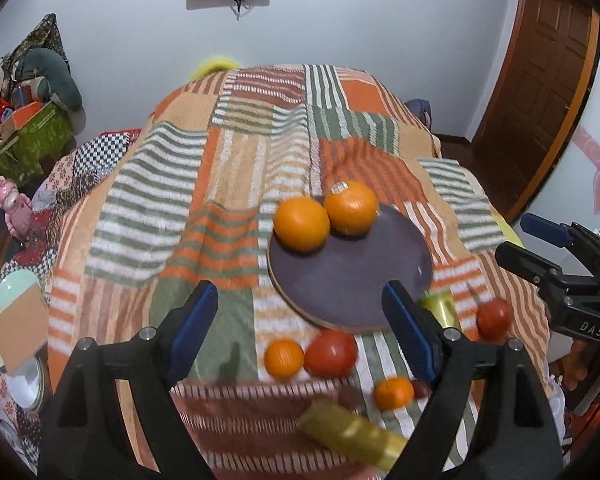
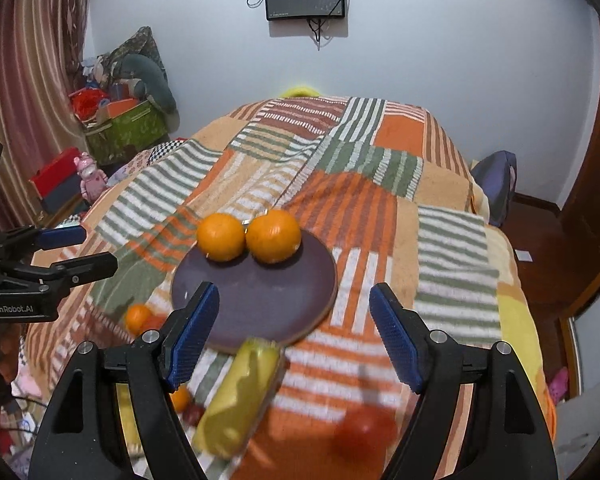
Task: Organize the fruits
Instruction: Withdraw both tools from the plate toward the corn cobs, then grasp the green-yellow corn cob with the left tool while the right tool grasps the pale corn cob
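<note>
- We hold both grippers, left (image 1: 300,334) and right (image 2: 294,334), fingers spread apart and empty.
- Two oranges (image 1: 301,223) touch on the plate's (image 1: 348,280) far edge.
- Small oranges (image 1: 284,359), tomatoes (image 1: 331,353) and yellow cans (image 2: 240,396) lie near us on the striped blanket (image 1: 172,208).

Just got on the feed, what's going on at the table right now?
A person is sorting fruit onto a dark plate on a striped blanket. Two large oranges already sit on it, touching. Both the left hand-held gripper and right hand-held gripper hover open, holding nothing. Off the plate lie two small oranges, two red fruits and a yellow-green can on its side.
</note>
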A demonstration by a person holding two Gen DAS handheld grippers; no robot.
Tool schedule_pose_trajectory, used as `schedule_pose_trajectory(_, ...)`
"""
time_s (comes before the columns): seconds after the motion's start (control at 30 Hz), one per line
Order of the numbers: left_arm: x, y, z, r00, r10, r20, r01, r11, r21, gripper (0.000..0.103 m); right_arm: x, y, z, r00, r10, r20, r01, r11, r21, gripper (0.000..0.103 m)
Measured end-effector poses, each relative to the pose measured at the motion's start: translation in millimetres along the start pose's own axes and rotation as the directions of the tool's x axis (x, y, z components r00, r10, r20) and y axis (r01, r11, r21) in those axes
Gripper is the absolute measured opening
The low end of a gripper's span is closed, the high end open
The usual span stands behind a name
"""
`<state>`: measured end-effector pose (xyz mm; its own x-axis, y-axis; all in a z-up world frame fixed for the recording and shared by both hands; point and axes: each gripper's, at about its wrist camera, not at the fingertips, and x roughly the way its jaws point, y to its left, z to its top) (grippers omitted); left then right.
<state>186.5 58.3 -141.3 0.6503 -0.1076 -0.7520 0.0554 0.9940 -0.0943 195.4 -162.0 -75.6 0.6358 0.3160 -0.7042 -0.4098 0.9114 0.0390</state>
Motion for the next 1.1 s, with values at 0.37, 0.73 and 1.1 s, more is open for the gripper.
schedule_pose_trajectory(0.37, 6.6, -20.0, -52.6, 0.991, -0.044, -0.128, 0.041, 0.999, -0.026, 0.084, -3.4, 3.6, -50.2, 0.995, 0.042, -0.095, -0.041, 0.999, 0.02, 0.075)
schedule_pose_trajectory(0.73, 32.2, -20.2, -92.3, 0.964, -0.103, -0.245, 0.071, 0.988, -0.135, 0.085, 25.5, 17.4, -68.7, 0.975, 0.122, -0.184, -0.115, 0.992, 0.048, 0.074)
schedule_pose_trajectory(1.1, 47.2, -27.5, -105.5, 0.953, -0.132, -0.271, 0.089, 0.982, -0.164, 0.085, 57.4, 20.6, -71.6, 0.946, 0.196, -0.26, -0.171, 0.979, 0.114, 0.047)
